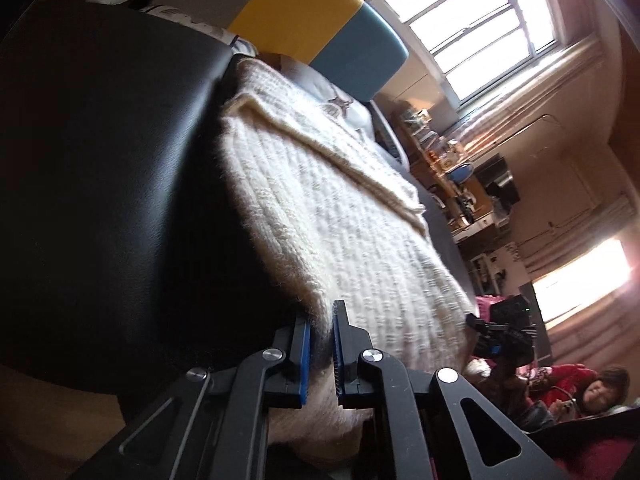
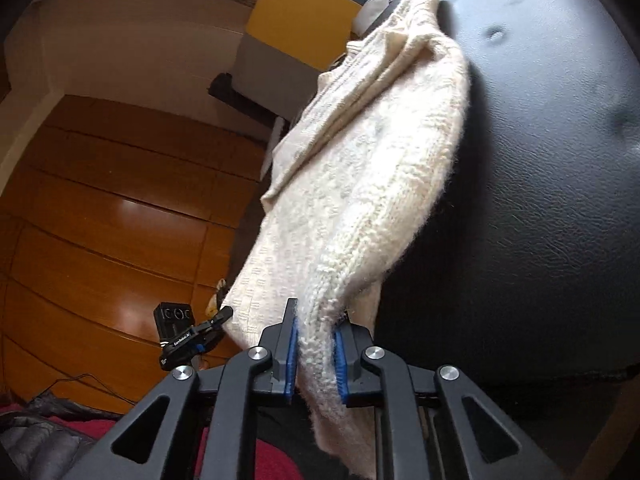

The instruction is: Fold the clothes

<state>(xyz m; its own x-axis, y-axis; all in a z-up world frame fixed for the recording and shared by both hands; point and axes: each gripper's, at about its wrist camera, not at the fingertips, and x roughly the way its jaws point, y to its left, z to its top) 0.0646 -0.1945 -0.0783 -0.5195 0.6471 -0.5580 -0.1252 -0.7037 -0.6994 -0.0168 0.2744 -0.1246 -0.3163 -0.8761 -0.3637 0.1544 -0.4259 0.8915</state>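
Nearest the lens, the left gripper (image 1: 321,330) pinches the near hem of 1 cream knitted sweater (image 1: 320,200) between its 2 blue pads. The right gripper (image 2: 316,344) likewise clamps a bunched edge of the same sweater (image 2: 360,184). The sweater lies draped over 1 black leather seat (image 1: 104,168), its fold running away from the camera. Behind it stand 1 yellow panel (image 1: 296,12) and 1 blue panel (image 1: 360,60). The left gripper's side reads "GenRobot.AI" in the right wrist view, above the wooden floor (image 2: 104,200).

Blown-out window (image 1: 472,12) glare, fisheye-warped edges
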